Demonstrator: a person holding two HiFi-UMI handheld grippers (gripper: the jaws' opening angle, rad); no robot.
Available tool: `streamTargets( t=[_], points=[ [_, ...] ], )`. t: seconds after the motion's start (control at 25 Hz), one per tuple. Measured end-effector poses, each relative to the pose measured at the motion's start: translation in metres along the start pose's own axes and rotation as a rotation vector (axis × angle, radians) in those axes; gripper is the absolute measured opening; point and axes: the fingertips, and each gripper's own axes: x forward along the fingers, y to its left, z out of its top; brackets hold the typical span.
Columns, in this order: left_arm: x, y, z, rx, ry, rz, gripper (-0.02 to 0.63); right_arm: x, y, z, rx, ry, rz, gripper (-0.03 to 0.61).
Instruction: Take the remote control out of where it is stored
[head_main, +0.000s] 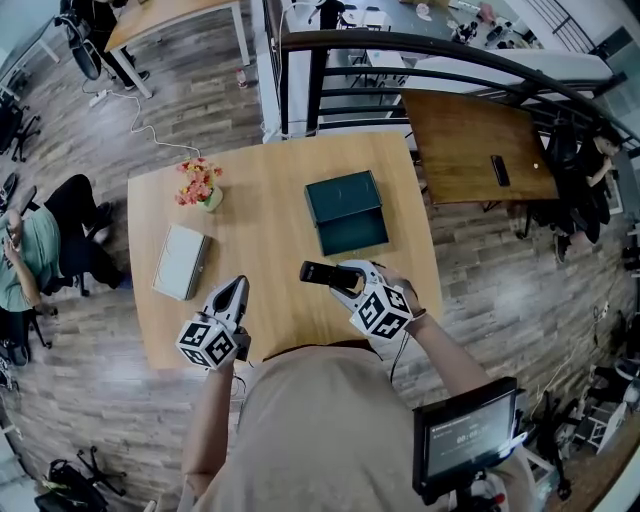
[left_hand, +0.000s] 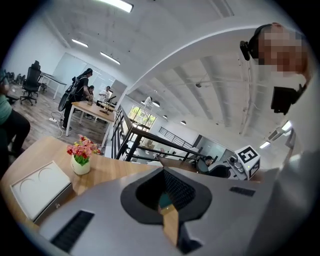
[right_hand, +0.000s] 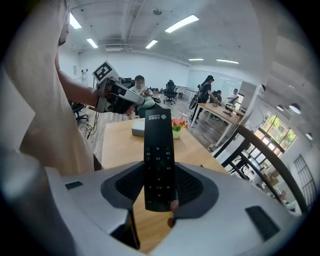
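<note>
Right claw (head_main: 343, 278) clamped on remote (head_main: 316, 271); left claw (head_main: 233, 291) closed.

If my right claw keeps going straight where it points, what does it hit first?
Most likely the bare wooden table top. The right claw angles down toward it, and the remote control it grips would touch first. Depth is unclear.

Shows black on the remote control (right_hand: 159, 160), with pale button marks. Dark teal on the box (head_main: 346, 211); light grey, perhaps off-white, on the flat case (head_main: 181, 261). Red, pink and yellow on the flowers (head_main: 197, 180); pale wood grain on the table (head_main: 270, 170).
</note>
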Motion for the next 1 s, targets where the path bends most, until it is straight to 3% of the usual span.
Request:
streamTargets(
  t=[0.6, 1.0],
  points=[
    [0.007, 0.011, -0.05, 0.011, 0.05, 0.056, 0.002, 0.054, 0.01, -0.089, 0.085, 0.137, -0.064, 0.184],
    [0.013, 0.016, -0.091, -0.045, 0.133, 0.088, 0.003, 0.1, 0.032, -0.143, 0.128, 0.192, -0.021, 0.184]
  ],
)
